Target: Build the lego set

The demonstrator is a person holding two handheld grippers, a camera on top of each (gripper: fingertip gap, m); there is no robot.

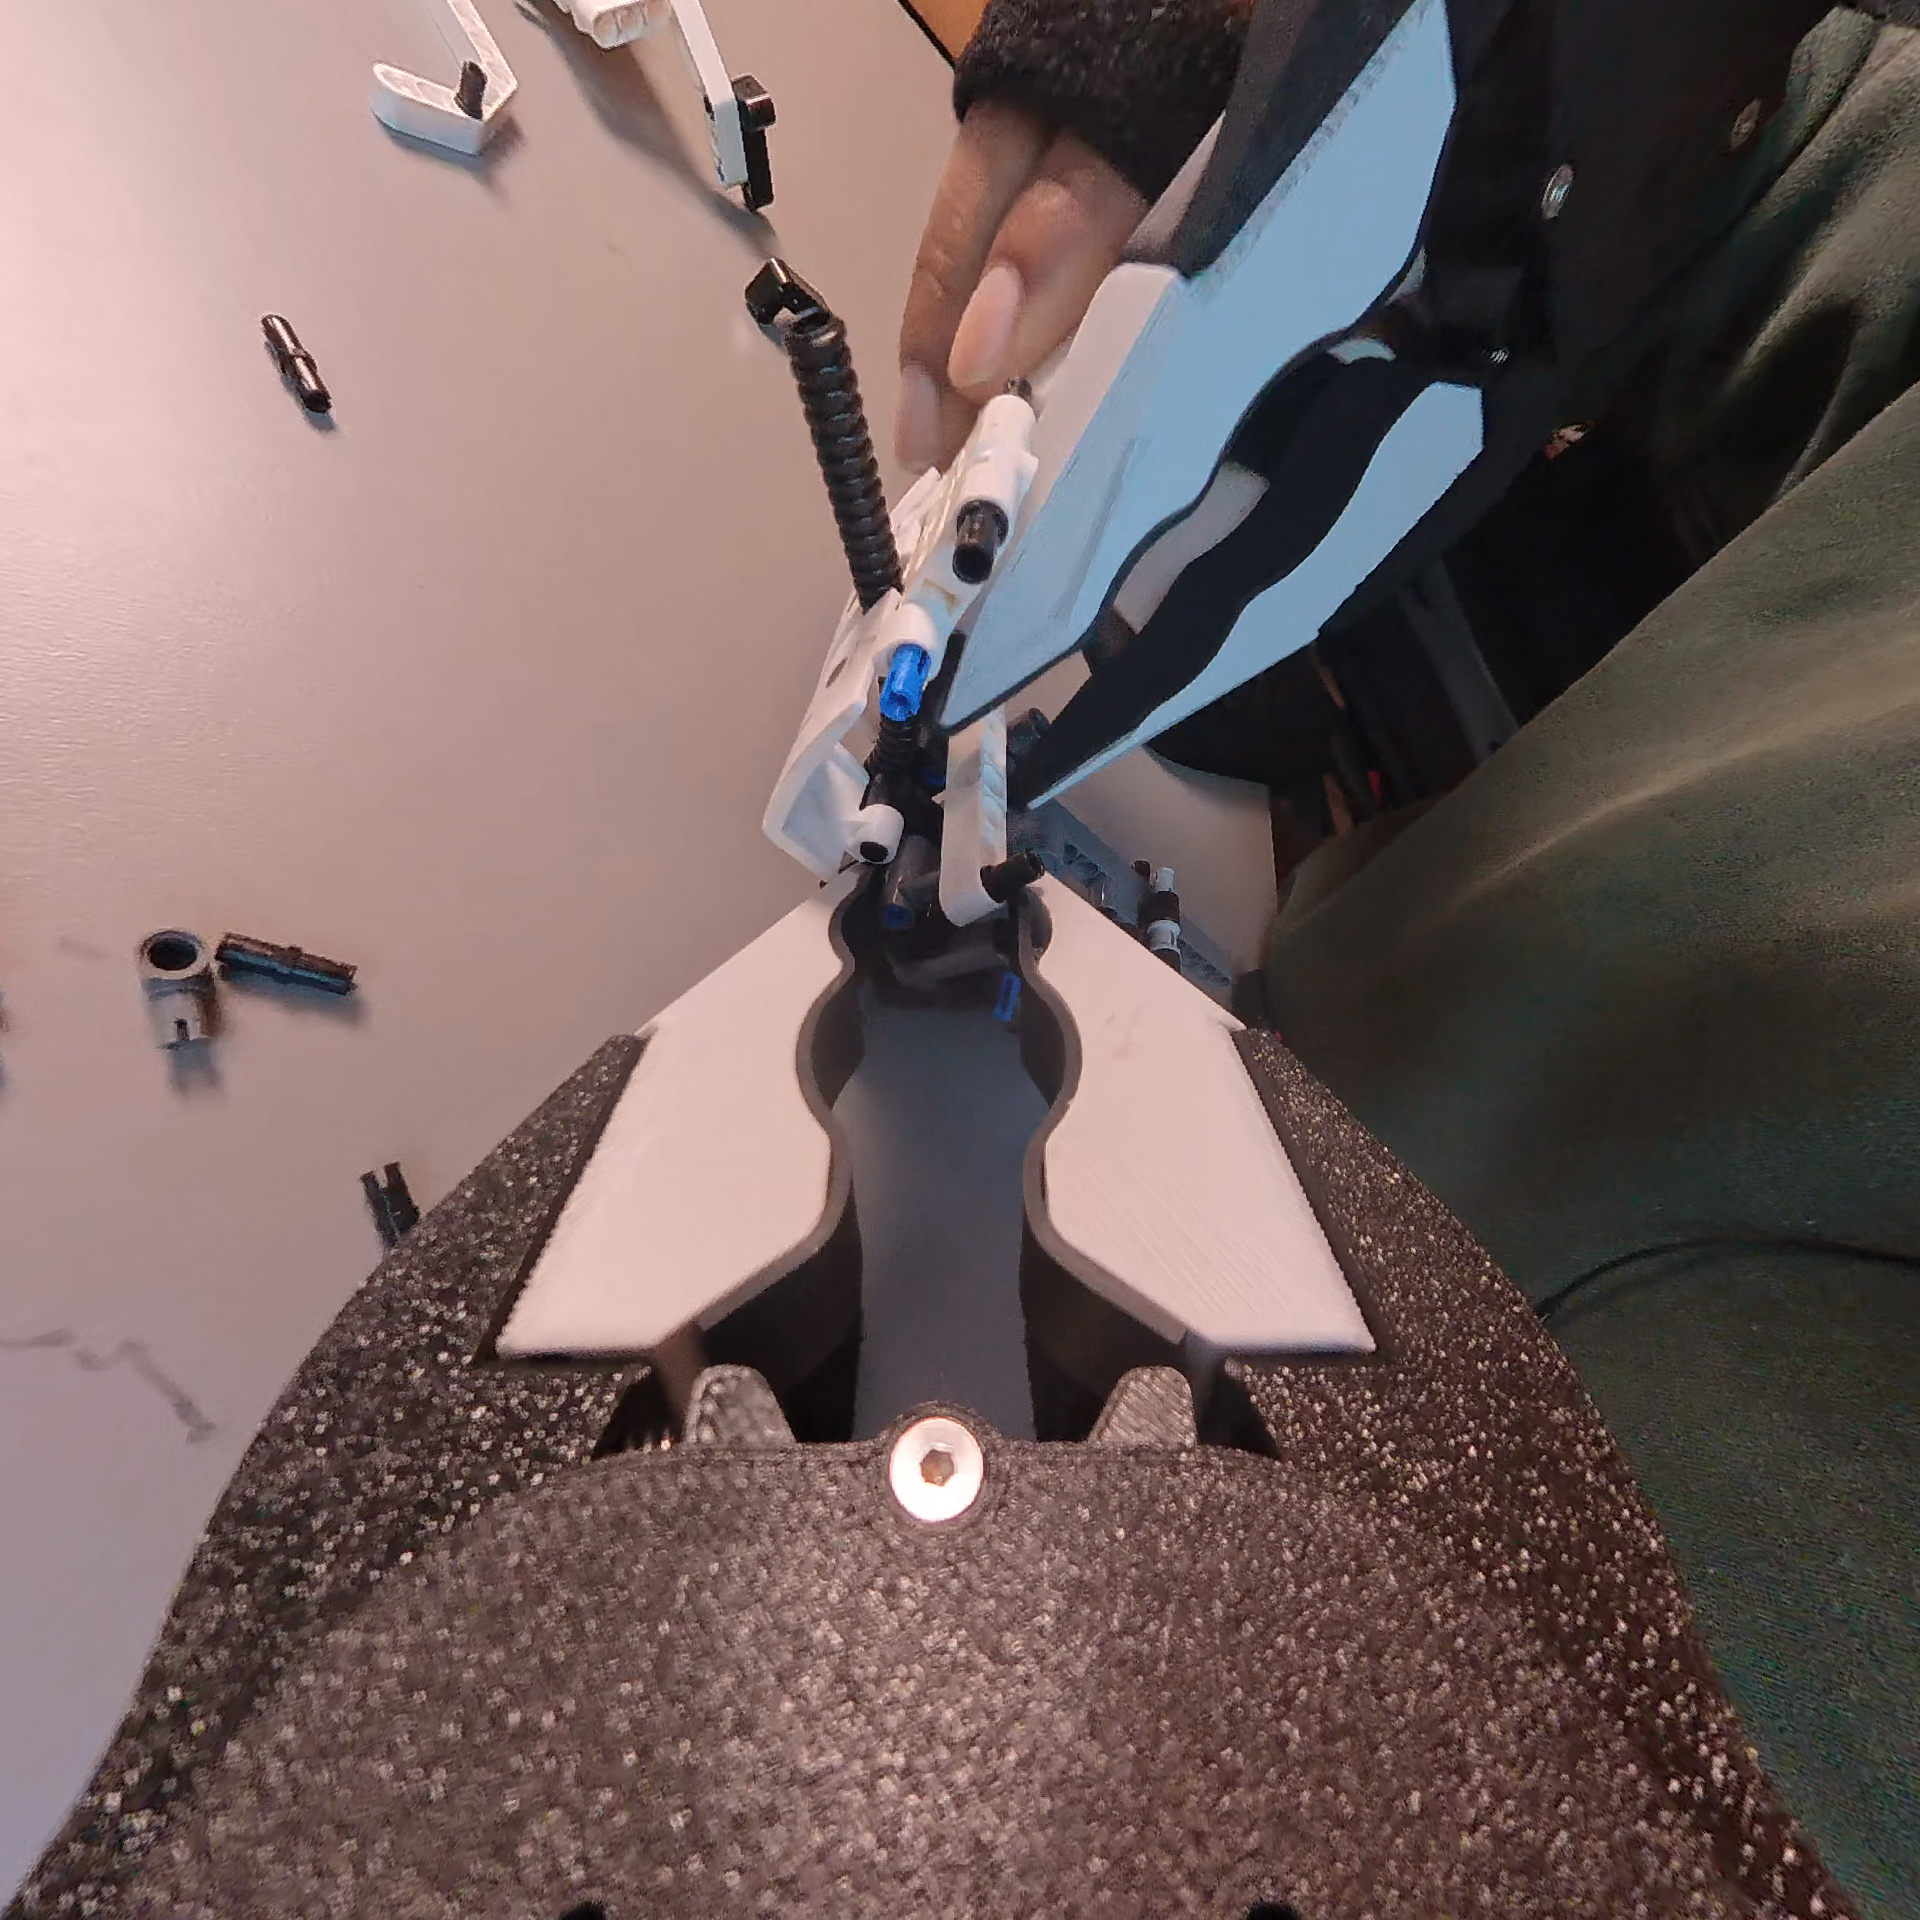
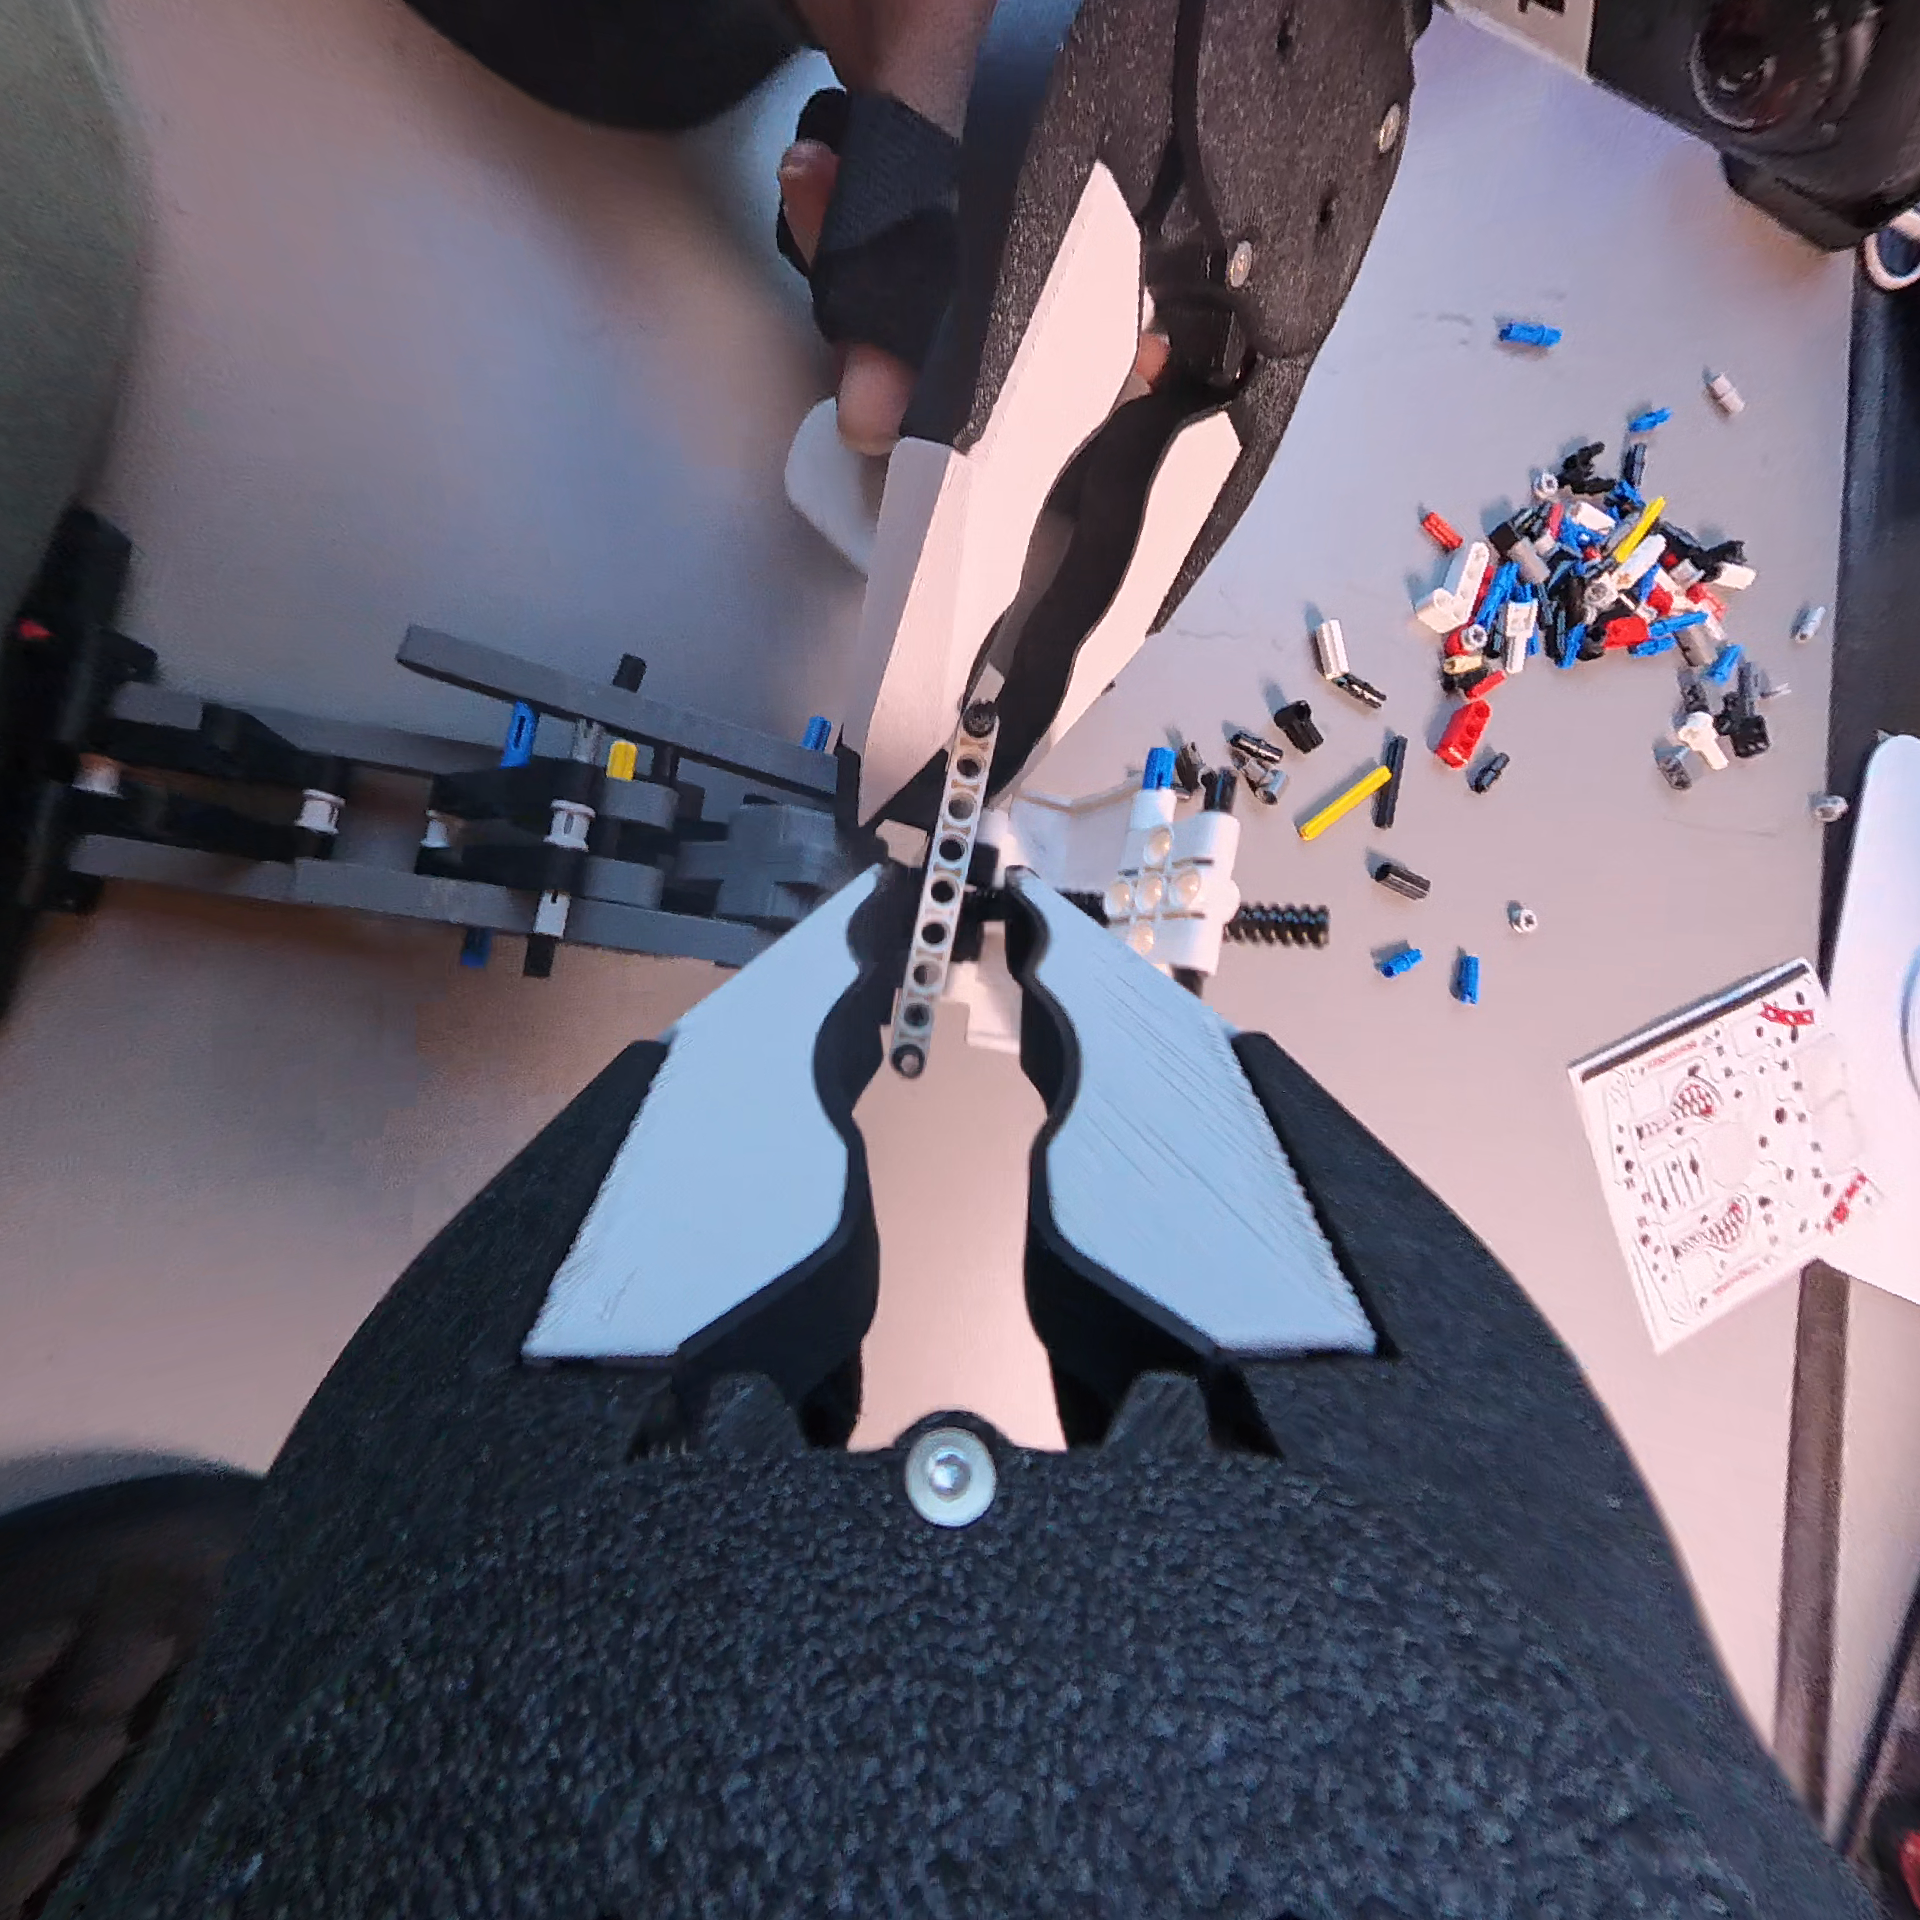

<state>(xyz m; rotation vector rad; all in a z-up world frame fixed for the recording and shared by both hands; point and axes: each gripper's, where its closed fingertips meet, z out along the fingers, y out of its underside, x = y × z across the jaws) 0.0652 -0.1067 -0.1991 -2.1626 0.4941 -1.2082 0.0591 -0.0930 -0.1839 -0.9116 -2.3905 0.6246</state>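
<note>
Now | left gripper pinches lego assembly above worktop | right gripper pinches its white side | light, rigid, joints fragile; black hose floppy | hold beams, not hose

The left tool has a rough, speckled black plastic body and matt pale fingers ribbed with fine print lines; a shiny metal screw sits in the body. The right tool has the same grainy black shell and layered white fingers. The bench is smooth and matt, with faint scuffs. The model is glossy hard plastic, white, black and blue, with a ribbed black hose. The grey beam is smooth plastic with holes. The sticker sheet is paper. The sleeve is knitted cloth.
</note>
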